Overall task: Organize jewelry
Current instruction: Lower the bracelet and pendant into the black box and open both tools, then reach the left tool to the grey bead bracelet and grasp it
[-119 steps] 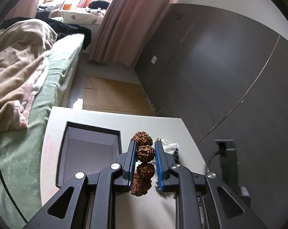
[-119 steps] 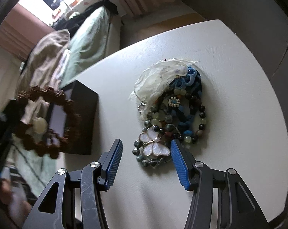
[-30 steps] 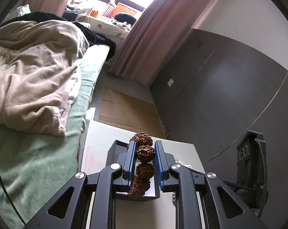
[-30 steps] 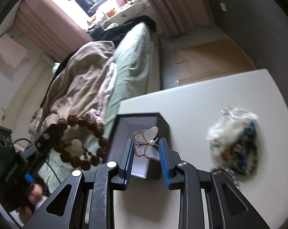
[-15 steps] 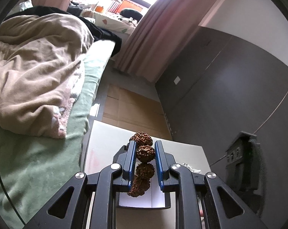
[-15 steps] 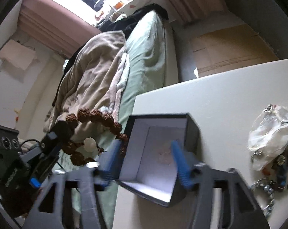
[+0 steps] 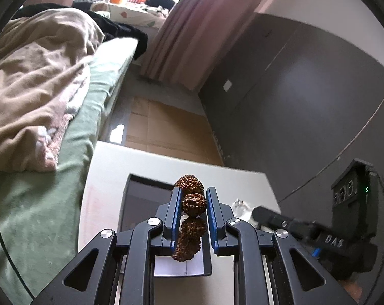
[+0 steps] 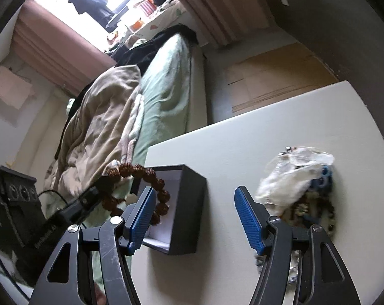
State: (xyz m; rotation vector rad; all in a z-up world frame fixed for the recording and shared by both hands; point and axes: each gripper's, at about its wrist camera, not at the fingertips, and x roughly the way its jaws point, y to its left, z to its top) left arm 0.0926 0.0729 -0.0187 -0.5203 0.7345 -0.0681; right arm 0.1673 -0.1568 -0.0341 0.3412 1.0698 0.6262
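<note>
My left gripper [image 7: 192,204] is shut on a brown rough-bead bracelet [image 7: 190,204] and holds it above the open dark jewelry box [image 7: 141,203] with a white lining. In the right wrist view the bracelet [image 8: 151,180] hangs over the box [image 8: 189,203] at its left side. My right gripper [image 8: 194,213] is open and empty, above the table between the box and the pile of jewelry [image 8: 309,200] with a clear plastic bag on top.
The white table [image 8: 242,152] ends at a far edge, with cardboard on the floor [image 8: 273,76] beyond. A bed with a green sheet and beige blanket [image 7: 39,81] lies to the left. A dark wall [image 7: 306,101] stands to the right.
My right gripper held a butterfly brooch over the box a second ago; it has opened and now sits empty, shifted right toward the pile. My left gripper keeps the bracelet over the box.
</note>
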